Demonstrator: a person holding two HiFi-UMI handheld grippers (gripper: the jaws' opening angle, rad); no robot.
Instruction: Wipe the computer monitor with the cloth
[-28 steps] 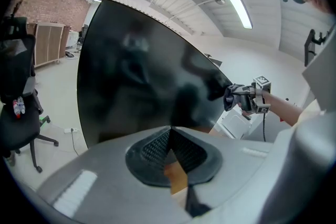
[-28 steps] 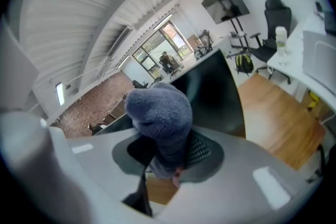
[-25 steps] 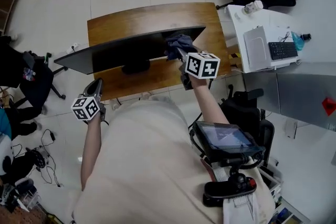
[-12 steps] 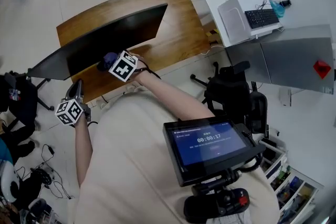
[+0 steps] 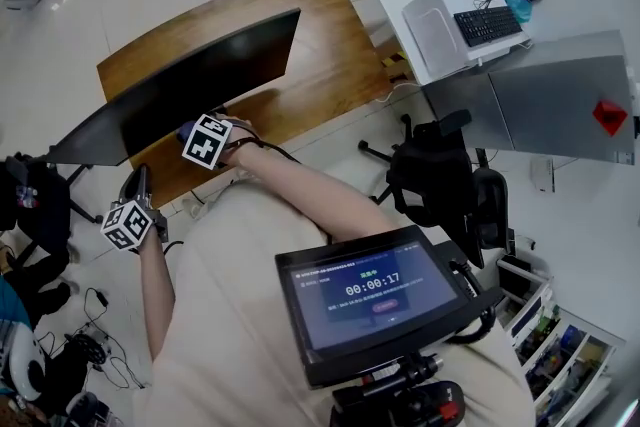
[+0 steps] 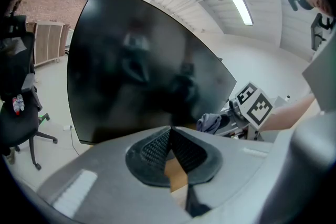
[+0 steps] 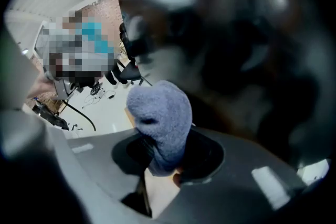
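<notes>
A wide black curved monitor (image 5: 190, 85) stands on a wooden desk (image 5: 330, 65). My right gripper (image 5: 188, 137) is shut on a grey-blue cloth (image 7: 160, 118) and holds it against the lower left part of the dark screen (image 7: 247, 60). From the left gripper view the cloth (image 6: 210, 122) shows at the screen's lower right edge. My left gripper (image 5: 138, 183) hangs below the monitor's left end, near the desk's front edge, jaws shut with nothing between them. The screen (image 6: 142, 65) fills most of the left gripper view.
A white side table (image 5: 440, 5) with a keyboard (image 5: 487, 23) and a laptop stands to the right. A black office chair (image 5: 435, 175) sits behind the desk's right corner. Another chair (image 6: 21, 107) stands left. A chest-mounted timer display (image 5: 370, 300) is in front of the person.
My right gripper has swept the cloth leftward along the screen, from its right end toward its lower left part. The left gripper stayed near the desk's front left edge.
</notes>
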